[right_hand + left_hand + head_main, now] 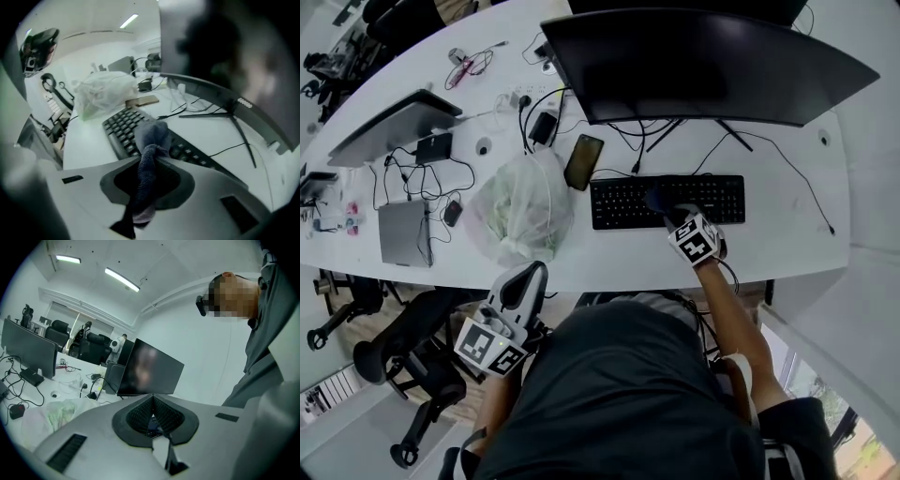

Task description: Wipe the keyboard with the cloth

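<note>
Jaws clamped hard on a bunched blue-grey cloth (152,136), the right gripper (150,152) holds its free end down on the middle keys of the black keyboard (619,202). The left gripper (152,404), jaws closed on nothing, hangs off the white desk's (787,244) near edge. Slow, flat passes along the key rows look best. There is bare desk to the right. A phone (583,161) and a plastic bag (520,211) sit near the keyboard's left end, and the monitor (703,66) looms behind.

You have bare desk (792,239) to the right of the keyboard (623,202). On its left, the phone (583,161) and plastic bag (520,208) block you. The monitor (703,66) hangs over behind.
</note>
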### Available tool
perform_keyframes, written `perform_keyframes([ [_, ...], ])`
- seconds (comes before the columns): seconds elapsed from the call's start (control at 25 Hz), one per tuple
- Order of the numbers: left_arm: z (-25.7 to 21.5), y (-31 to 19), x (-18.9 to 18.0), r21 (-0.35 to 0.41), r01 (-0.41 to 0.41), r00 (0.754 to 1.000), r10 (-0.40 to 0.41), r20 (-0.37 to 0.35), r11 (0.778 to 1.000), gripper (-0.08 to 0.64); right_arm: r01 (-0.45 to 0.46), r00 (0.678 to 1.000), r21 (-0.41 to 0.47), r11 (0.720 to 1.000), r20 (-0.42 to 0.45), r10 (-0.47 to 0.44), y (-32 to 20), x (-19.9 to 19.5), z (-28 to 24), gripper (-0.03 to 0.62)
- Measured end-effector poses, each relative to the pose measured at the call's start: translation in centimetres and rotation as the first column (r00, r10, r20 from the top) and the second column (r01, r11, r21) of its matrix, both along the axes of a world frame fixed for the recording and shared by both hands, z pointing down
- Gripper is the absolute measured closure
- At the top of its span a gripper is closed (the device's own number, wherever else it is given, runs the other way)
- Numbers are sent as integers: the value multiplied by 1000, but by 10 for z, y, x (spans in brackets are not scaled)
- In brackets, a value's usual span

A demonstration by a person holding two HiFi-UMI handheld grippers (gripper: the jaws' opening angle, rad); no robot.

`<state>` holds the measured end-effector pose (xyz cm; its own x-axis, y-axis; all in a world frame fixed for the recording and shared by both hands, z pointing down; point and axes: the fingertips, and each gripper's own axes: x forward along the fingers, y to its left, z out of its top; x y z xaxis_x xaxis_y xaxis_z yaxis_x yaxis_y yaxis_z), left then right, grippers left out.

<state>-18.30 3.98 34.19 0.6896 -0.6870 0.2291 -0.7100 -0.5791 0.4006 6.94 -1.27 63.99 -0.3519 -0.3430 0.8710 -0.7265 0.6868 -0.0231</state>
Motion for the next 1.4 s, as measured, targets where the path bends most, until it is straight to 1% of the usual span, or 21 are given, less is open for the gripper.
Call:
perform_keyframes([
  [0.12,1,0,-2,1,-19,1000,19,2,1000,555,-174,982,121,977,-47,181,-58,53,-12,529],
  [0.2,1,0,-4,5,-27,1000,27,2,1000,555,-261,959,121,958,-81,271,-69,73,-6,530],
  [0.24,1,0,-7,5,-26,1000,26,3,1000,555,-277,953,121,953,-94,289,-65,70,-1,531],
  [0.32,3,2,-14,0,-15,1000,15,1,1000,555,-211,968,126,969,-113,226,-47,30,5,534],
  [0.4,6,2,-19,-11,-6,1000,6,-6,1000,555,-50,988,119,992,-138,66,-28,-37,12,532],
  [0.44,7,2,-21,-15,-8,1000,7,-9,1000,555,23,987,113,993,-163,-5,-22,-63,16,534],
  [0.48,7,2,-22,-16,-12,1000,12,-10,1000,555,68,983,99,993,-175,-50,-19,-79,18,537],
  [0.52,7,2,-22,-14,-19,1000,18,-10,1000,555,75,988,80,994,-143,-63,-20,-86,15,537],
  [0.6,5,0,-22,-5,-30,999,30,-12,1000,555,5,1000,56,998,-2,-5,-32,-77,0,537],
  [0.64,5,-1,-22,-3,-35,999,35,-15,999,555,-43,999,65,997,16,42,-40,-58,-8,537],
  [0.72,6,-3,-23,-2,-41,999,41,-22,999,555,-165,984,102,981,-45,170,-52,0,-12,537],
  [0.8,8,-2,-24,-4,-43,999,42,-32,999,555,-357,933,84,930,-10,359,-56,44,-9,537],
  [0.88,11,0,-25,-11,-46,998,46,-37,999,555,-489,871,34,872,77,486,-55,47,-2,537],
  [0.92,13,0,-26,-15,-50,998,49,-37,999,555,-483,873,29,875,87,479,-54,32,1,537],
  [0.96,14,1,-26,-17,-54,998,53,-36,998,555,-424,904,39,905,75,420,-52,8,3,537],
  [1.04,13,0,-26,-17,-59,998,58,-34,998,555,-225,973,31,974,60,223,-46,-54,6,537],
  [1.12,10,-1,-26,-12,-62,998,62,-31,998,555,-88,990,-17,996,109,90,-39,-99,5,537],
  [1.16,7,-1,-27,-6,-63,998,62,-30,998,555,-84,987,-22,996,134,86,-42,-102,2,537],
  [1.24,5,-1,-31,3,-56,998,56,-28,998,555,-188,973,25,982,143,183,-59,-68,-13,537],
  [1.32,8,0,-38,-1,-40,999,40,-30,999,555,-328,944,97,940,70,322,-73,-5,-24,537],
  [1.4,14,3,-46,-18,-22,999,21,-36,1000,555,-431,900,117,895,-9,435,-72,44,-20,537],
])
